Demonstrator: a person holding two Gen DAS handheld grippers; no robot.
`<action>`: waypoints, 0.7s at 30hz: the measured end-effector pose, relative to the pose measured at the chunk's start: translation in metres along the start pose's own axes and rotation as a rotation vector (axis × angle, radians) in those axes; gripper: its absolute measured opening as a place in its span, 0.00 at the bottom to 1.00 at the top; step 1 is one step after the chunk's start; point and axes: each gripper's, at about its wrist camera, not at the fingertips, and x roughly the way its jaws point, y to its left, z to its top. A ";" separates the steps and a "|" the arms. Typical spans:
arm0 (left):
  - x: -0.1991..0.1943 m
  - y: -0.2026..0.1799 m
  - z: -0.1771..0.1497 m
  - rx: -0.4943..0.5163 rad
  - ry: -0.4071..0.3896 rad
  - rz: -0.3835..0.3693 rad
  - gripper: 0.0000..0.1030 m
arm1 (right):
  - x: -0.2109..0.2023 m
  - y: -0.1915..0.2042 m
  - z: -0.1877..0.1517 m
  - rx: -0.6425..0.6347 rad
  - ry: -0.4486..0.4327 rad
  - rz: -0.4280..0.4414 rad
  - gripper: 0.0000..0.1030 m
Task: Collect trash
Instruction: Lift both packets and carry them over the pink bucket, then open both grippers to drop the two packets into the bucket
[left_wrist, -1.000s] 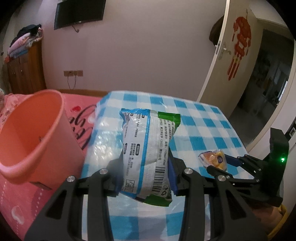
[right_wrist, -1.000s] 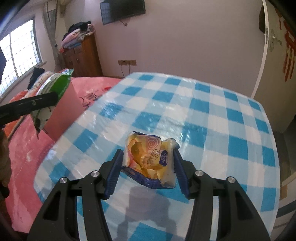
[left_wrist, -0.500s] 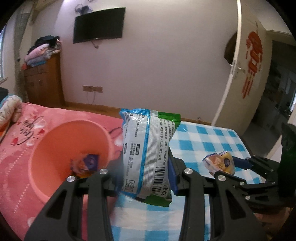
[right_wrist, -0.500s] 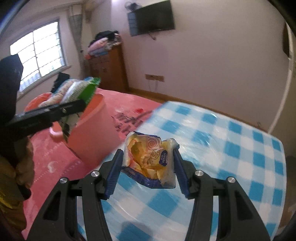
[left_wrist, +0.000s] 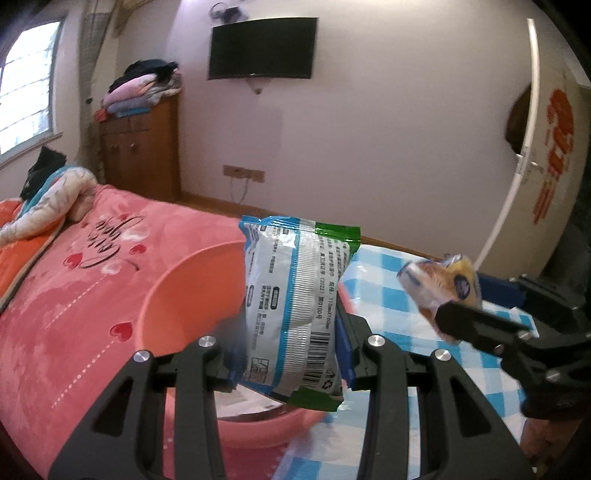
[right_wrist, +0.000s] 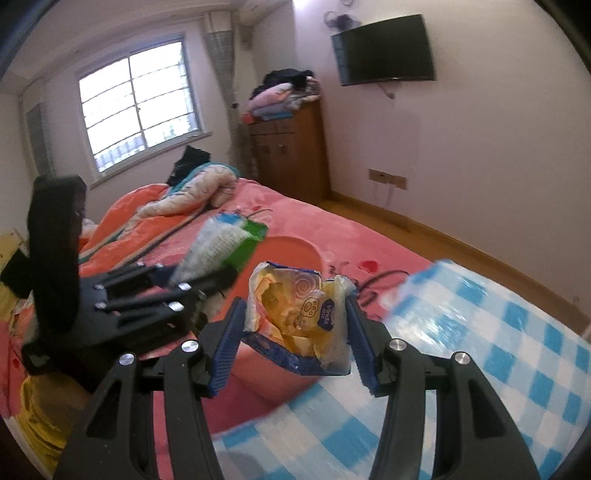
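From my left wrist camera, my left gripper (left_wrist: 288, 354) is clamped on a white and blue wrapper (left_wrist: 295, 310) with a green edge and a barcode, held upright between the blue pads. The pink bucket (left_wrist: 184, 295) is the landmark here: the wrapper hangs in front of its open mouth, and its near rim shows just below the wrapper's bottom edge. Something pale lies inside the bucket below the wrapper, too hidden to name. The bucket stands on the pink bed (left_wrist: 74, 295), at the edge of the blue checked bench (left_wrist: 399, 306), which lies to the right of the bucket. Further right of the bucket, my right gripper (left_wrist: 461, 295) comes in from the side with a crumpled yellow wrapper (left_wrist: 443, 284) in its grip.

From my right wrist camera, my right gripper (right_wrist: 295, 332) is closed on that yellow wrapper (right_wrist: 299, 314), its blue pads pressing on both sides of the crumpled film. The wrapper sits above the bucket (right_wrist: 291, 254), whose rim curves behind it. Left of the bucket's middle, my left gripper (right_wrist: 207, 280) reaches in, blurred, carrying the white and green wrapper (right_wrist: 225, 247) over the rim. The checked bench (right_wrist: 480, 350) lies right of the bucket, the bed (right_wrist: 332, 221) behind it.
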 end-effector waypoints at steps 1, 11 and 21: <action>0.002 0.004 0.000 -0.005 0.004 0.007 0.39 | 0.006 0.003 0.003 -0.003 0.002 0.009 0.53; 0.023 0.030 -0.005 -0.057 0.044 0.050 0.39 | 0.048 0.013 0.018 -0.006 0.047 0.090 0.53; 0.040 0.034 -0.012 -0.079 0.069 0.048 0.39 | 0.069 0.008 0.013 0.014 0.092 0.123 0.57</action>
